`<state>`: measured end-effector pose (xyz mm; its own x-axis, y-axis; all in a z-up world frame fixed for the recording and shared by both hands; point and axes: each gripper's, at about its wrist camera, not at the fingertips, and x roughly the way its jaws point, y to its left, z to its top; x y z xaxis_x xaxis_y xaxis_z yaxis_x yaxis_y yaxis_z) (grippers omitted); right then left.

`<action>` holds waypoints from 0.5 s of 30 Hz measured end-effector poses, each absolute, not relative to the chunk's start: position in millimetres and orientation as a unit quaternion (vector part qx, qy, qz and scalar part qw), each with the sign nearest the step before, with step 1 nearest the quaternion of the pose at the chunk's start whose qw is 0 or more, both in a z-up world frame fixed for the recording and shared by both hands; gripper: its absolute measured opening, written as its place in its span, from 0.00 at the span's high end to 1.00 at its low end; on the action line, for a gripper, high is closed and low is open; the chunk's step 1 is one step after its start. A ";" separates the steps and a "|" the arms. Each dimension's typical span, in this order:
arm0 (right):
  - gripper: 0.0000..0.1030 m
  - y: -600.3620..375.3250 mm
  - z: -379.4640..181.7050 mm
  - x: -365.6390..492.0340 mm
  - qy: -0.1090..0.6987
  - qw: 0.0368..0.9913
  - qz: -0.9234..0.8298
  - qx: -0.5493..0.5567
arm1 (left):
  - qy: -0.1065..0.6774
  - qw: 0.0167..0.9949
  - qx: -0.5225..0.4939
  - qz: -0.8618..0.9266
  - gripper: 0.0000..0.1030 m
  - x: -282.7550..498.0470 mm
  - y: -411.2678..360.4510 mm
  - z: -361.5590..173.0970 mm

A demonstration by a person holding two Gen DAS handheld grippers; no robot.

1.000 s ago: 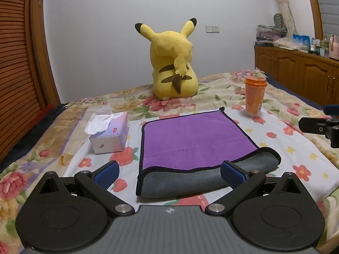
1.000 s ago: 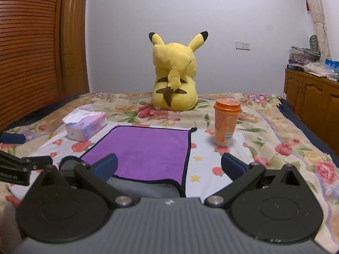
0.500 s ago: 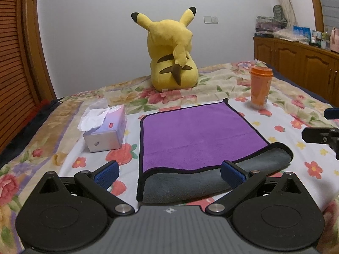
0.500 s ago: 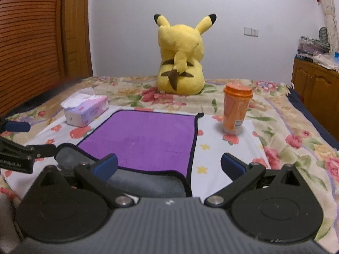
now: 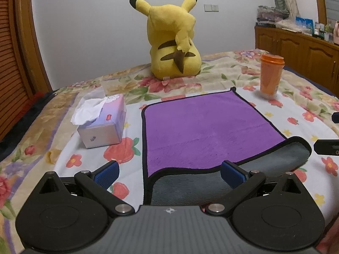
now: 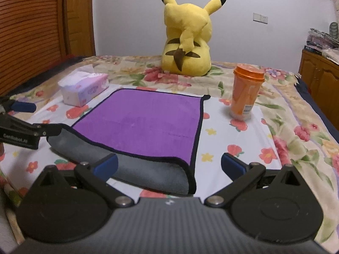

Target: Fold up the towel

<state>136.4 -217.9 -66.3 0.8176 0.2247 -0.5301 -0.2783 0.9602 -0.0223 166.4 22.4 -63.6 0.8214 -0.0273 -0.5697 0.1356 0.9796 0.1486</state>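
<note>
A purple towel [image 5: 203,127] with a black hem lies flat on the flowered bedspread; its near edge is rolled over and shows the grey underside [image 5: 190,188]. It also shows in the right wrist view [image 6: 144,122]. My left gripper [image 5: 169,174] is open, its jaws straddling the towel's near left corner just above it. My right gripper [image 6: 168,167] is open over the towel's near right corner [image 6: 186,177]. Neither holds anything. The left gripper's side shows at the left of the right wrist view [image 6: 19,135].
A tissue box [image 5: 103,120] stands left of the towel. An orange lidded cup [image 5: 270,74] stands at its far right corner, also in the right wrist view [image 6: 245,93]. A yellow plush toy [image 5: 174,42] sits behind. Wooden cabinets [image 5: 300,55] line the right wall.
Both grippers have moved forward and lower toward the towel's rolled near edge. Both stay open. The towel has not moved.
</note>
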 end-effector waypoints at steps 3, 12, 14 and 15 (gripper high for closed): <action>0.00 -215.1 -68.5 143.5 0.274 0.951 0.133 -0.056 | 0.303 0.948 0.087 -0.043 0.00 172.6 27.0 -67.5; 0.00 -215.7 -78.1 166.0 0.293 0.945 0.136 -0.053 | 0.325 0.942 0.077 -0.044 0.00 185.9 36.4 -78.0; 0.00 -215.6 -79.6 169.2 0.297 0.943 0.139 -0.051 | 0.330 0.940 0.076 -0.044 0.00 188.8 38.1 -79.9; 0.00 -216.3 -80.5 171.0 0.299 0.943 0.140 -0.049 | 0.332 0.939 0.075 -0.044 0.00 190.2 38.8 -80.9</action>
<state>171.0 -216.3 -80.5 0.7817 0.2344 -0.5779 -0.2934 0.9560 -0.0090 190.2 38.8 -80.9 0.7754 -0.0332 -0.6306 0.1329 0.9848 0.1117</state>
